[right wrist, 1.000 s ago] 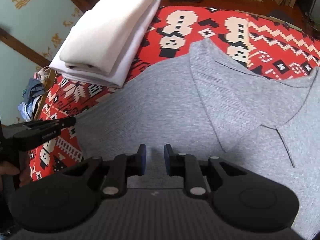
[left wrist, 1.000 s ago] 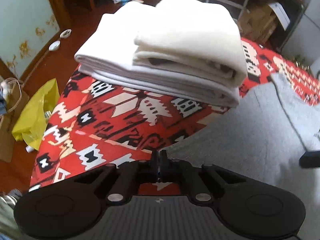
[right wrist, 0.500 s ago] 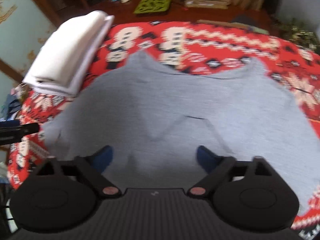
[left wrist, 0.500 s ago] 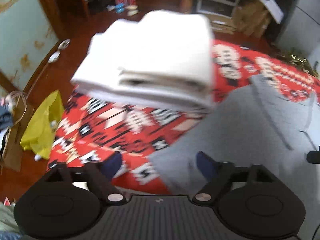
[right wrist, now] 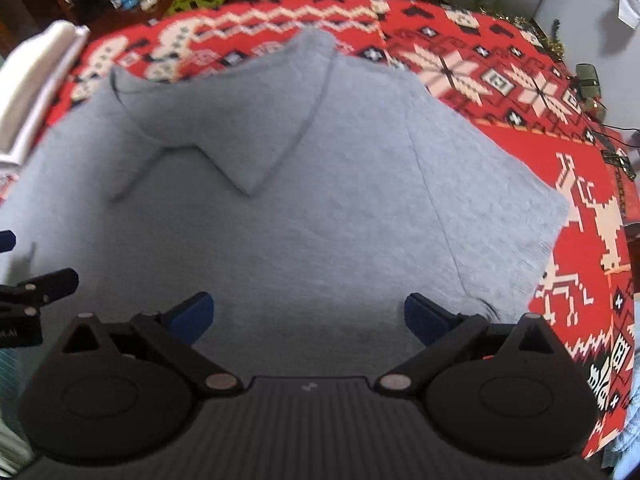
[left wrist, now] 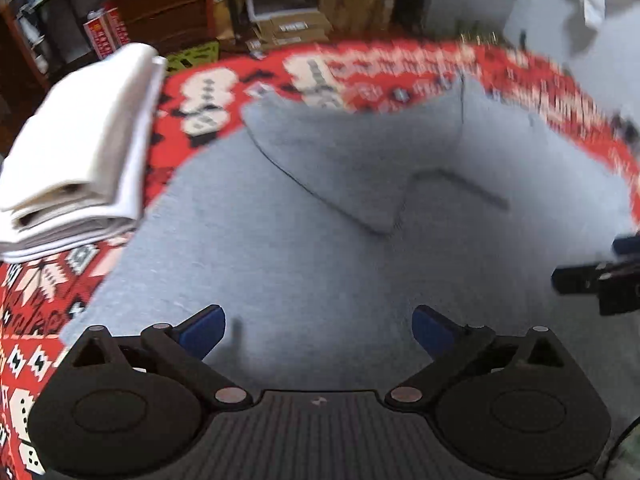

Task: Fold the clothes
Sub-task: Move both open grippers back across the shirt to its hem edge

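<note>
A grey garment lies spread flat on a red patterned cloth and fills the middle of both wrist views. In the right wrist view the right tongs sit at the lower centre of the frame with their blue-padded fingers spread wide apart and nothing between them; the grey fabric lies directly ahead of and beneath them, running from the bottom centre up to a folded collar-like flap in the upper left of the frame, with one straight-edged corner reaching toward the right edge. Whether the pads touch the fabric cannot be told. In the left wrist view the left tongs are likewise at the lower centre, their blue pads splayed wide and empty, and the same grey garment spreads out ahead of them, its folded flap in the upper middle of the frame; the far part of this view is blurred. A stack of folded white laundry rests on the red cloth at the left edge of that frame, just beside the garment's left border. The same stack shows at the upper left edge of the right wrist view. A black part of the other tool pokes in at the right edge of the left view and at the left edge of the right view.
</note>
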The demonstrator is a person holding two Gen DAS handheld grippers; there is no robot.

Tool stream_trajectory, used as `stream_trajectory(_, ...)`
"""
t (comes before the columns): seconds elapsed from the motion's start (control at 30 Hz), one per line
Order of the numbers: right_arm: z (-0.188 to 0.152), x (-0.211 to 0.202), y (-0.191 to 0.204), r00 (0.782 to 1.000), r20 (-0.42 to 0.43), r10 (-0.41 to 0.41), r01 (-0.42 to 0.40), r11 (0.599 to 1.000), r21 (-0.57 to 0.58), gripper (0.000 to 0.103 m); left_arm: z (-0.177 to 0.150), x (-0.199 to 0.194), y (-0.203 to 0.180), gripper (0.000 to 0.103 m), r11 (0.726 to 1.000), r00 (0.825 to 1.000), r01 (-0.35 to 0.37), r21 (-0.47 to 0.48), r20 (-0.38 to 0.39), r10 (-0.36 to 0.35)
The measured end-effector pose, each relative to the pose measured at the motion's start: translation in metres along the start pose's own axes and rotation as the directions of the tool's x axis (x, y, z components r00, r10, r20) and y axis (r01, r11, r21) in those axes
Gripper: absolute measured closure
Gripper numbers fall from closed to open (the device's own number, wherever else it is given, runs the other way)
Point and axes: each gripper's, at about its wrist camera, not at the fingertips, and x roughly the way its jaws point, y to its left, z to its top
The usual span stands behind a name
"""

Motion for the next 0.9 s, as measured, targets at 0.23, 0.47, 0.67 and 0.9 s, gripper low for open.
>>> stream_trajectory(0.23, -0.018, 0.014, -0.003, 1.000, -0.002, 0.001, -0.001, 0.999, -0.041, 0.000, -0.012, 0.016, -0.006, 0.000, 1.000, 0.999, 0.022, -0.022, -0.035, -0.023)
stream_trajectory(0.47, -0.038, 0.010, -0.001, 0.996, 0.089, -0.011, 0.017, 0.997, -0.074, 0.000, -0.029, 0.011, -0.007, 0.000, 1.000, 0.997, 0.024, -0.016, 0.074, -0.022)
stream_trajectory(0.67, -0.047, 0.007, -0.002, 0.989, 0.151, -0.007, 0.019, 0.997, -0.081, 0.000, -0.043, 0.009, -0.006, 0.000, 0.999, 0.987, 0.032, 0.006, 0.154, -0.033)
stream_trajectory(0.9, -0.064, 0.006, 0.000, 0.970, 0.241, 0.011, 0.014, 0.995, -0.099, 0.000, -0.067, 0.005, -0.008, 0.000, 0.998, 0.959, 0.044, 0.041, 0.278, -0.054)
